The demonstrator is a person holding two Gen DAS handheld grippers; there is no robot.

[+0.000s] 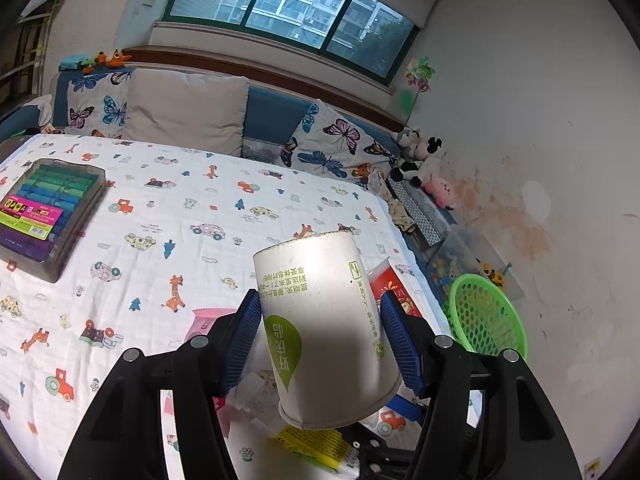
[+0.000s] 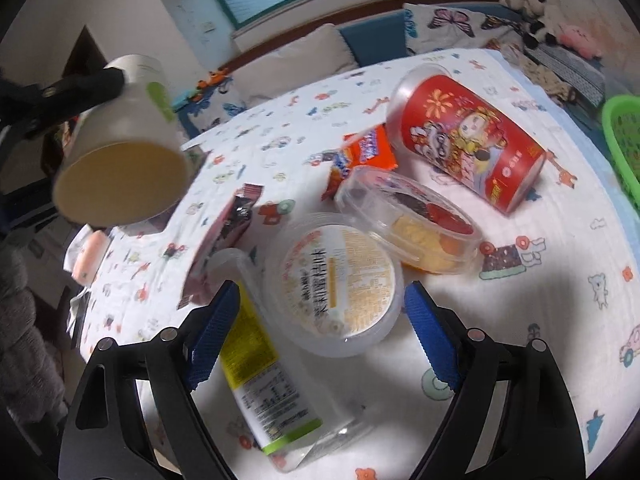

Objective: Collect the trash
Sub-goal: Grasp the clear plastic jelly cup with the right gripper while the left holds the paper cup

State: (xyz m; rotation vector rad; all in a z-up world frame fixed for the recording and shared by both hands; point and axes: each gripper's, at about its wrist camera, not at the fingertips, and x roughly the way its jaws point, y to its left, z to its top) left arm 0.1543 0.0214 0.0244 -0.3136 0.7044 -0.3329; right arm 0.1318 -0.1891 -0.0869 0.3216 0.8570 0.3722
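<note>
My left gripper (image 1: 318,340) is shut on a white paper cup (image 1: 324,320) with a green logo and holds it in the air above the table; the cup also shows in the right wrist view (image 2: 120,152), mouth toward the camera. My right gripper (image 2: 322,332) is open and empty, its blue pads either side of a round clear tub with a printed lid (image 2: 336,284). Beside it lie a clear bottle with a yellow-green label (image 2: 264,384), an oval clear box with yellow and red food (image 2: 416,216), a red tall cup (image 2: 468,136), an orange wrapper (image 2: 364,156) and a dark wrapper (image 2: 224,240).
A green mesh basket (image 1: 486,312) stands off the table's right edge, also in the right wrist view (image 2: 624,140). A box of coloured markers (image 1: 48,208) lies at the table's left. The cartoon-print tablecloth (image 1: 200,208) covers the table. A sofa with cushions and plush toys lies behind.
</note>
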